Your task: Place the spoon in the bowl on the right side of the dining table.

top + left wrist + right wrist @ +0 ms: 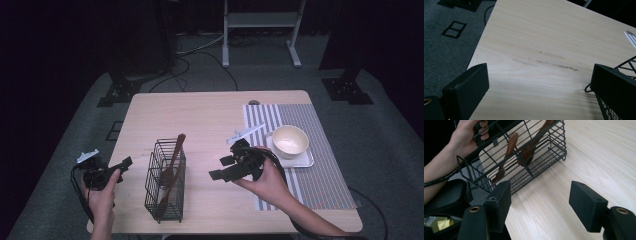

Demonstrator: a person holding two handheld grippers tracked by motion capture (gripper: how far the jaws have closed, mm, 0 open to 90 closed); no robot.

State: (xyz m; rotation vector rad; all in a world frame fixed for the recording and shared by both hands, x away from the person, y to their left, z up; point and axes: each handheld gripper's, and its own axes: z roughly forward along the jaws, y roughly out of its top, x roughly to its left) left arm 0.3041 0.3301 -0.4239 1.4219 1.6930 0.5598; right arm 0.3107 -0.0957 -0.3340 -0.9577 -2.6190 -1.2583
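Table (200, 115): we see light wood, scuff marks (549, 62) near the left edge in the left gripper view.
Wire basket (165, 182): we put it near-left of centre on the table, black, upright, with a divider inside.
Wooden utensils (172, 165): we count two brown ones standing tilted in the basket; a handle sticks out over the far rim.
Left gripper (122, 167): we see it at the near-left table edge, just left of the basket, jaws spread wide with nothing between them, only bare table.
Left hand (102, 197): we see it wrapped on the gripper handle.
Right gripper (222, 167): we see it right of the basket, apart from it, pointing left at it; jaws wide apart, empty.
Right hand (270, 182): we see it holding the gripper from the near side.
Placemat (310, 145): striped, right side of the table.
Tray (302, 161): we see it on the placemat, small, pale.
Bowl (290, 141): cream, sits on the tray, looks empty to us.
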